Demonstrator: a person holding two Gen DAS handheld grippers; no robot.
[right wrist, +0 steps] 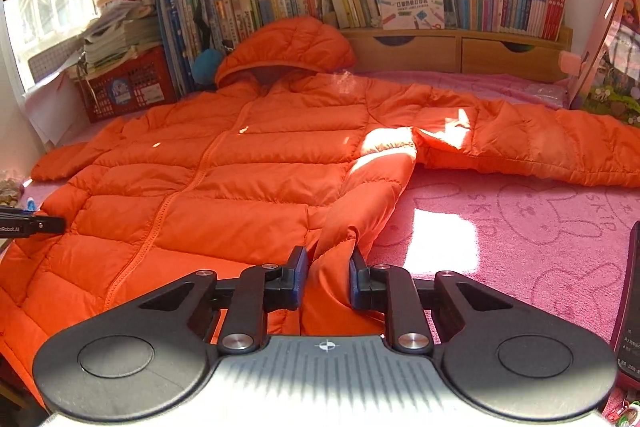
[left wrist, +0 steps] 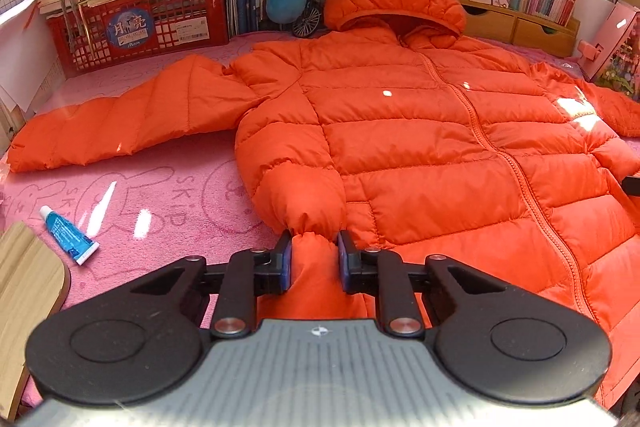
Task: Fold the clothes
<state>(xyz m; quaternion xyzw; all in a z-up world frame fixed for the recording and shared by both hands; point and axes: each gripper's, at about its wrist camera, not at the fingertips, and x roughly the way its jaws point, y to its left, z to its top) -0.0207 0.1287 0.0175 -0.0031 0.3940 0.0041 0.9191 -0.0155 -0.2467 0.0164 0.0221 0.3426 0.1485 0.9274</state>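
Red crate (left wrist: 136,23) label reads "Moon". Left gripper (left wrist: 313,247) and right gripper (right wrist: 329,263) each pinch orange jacket (left wrist: 420,131) hem.

Two close, downward-angled wrist views, sharing the orange jacket (left wrist: 420,131).

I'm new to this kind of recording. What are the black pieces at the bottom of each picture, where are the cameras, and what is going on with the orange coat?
Each picture comes from a camera on a hand-held claw, looking forward along its two fingers. A person holds one claw in each hand; there is no robot arm. The left claw and the right claw each pinch a bunched bottom corner of the orange hooded puffer jacket, which lies zipped and spread out on the pink rabbit-print cloth. A small blue-and-white tube lies beside it. Books and a red plastic crate line the back.
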